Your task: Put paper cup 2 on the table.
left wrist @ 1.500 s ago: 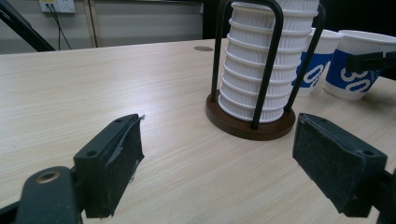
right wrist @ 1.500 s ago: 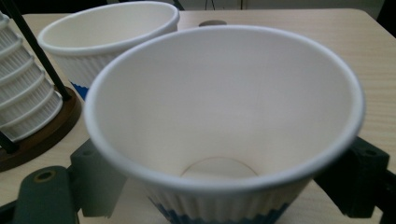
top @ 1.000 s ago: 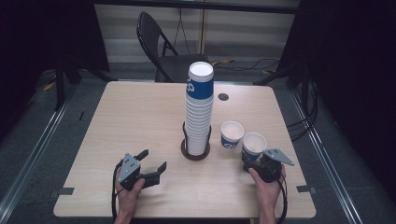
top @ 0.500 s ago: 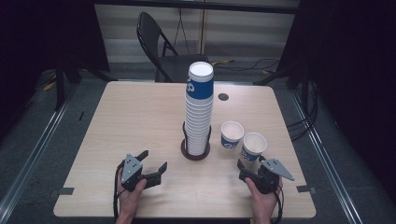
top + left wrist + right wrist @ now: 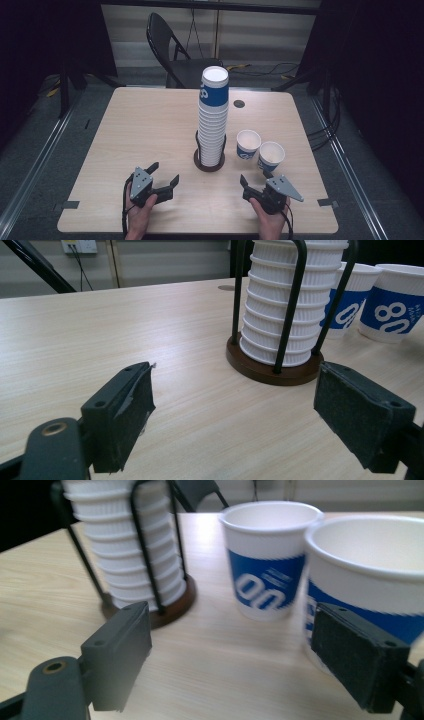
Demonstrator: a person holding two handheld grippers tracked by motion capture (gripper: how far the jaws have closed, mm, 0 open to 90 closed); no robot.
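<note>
A tall stack of white paper cups [image 5: 212,120], its top cup banded blue, stands in a black wire holder on a brown base [image 5: 209,165] at the table's middle. Right of it stand two single blue-and-white cups, one farther [image 5: 248,144] and one nearer [image 5: 271,156]. My left gripper [image 5: 163,172] is open near the front edge, left of the holder, with nothing between its jaws. The left gripper view looks at the stack [image 5: 285,305] and base [image 5: 272,370]. My right gripper [image 5: 256,179] is open just short of the nearer cup [image 5: 370,580]; the farther cup [image 5: 267,560] stands behind it.
The light wooden table [image 5: 150,130] has a small dark round hole [image 5: 239,104] at the back right. A black folding chair [image 5: 172,50] stands behind the far edge. Cables lie on the floor to the right.
My right gripper has drawn back from the nearer cup toward the front edge and slightly left, open and empty. The left gripper has barely moved.
</note>
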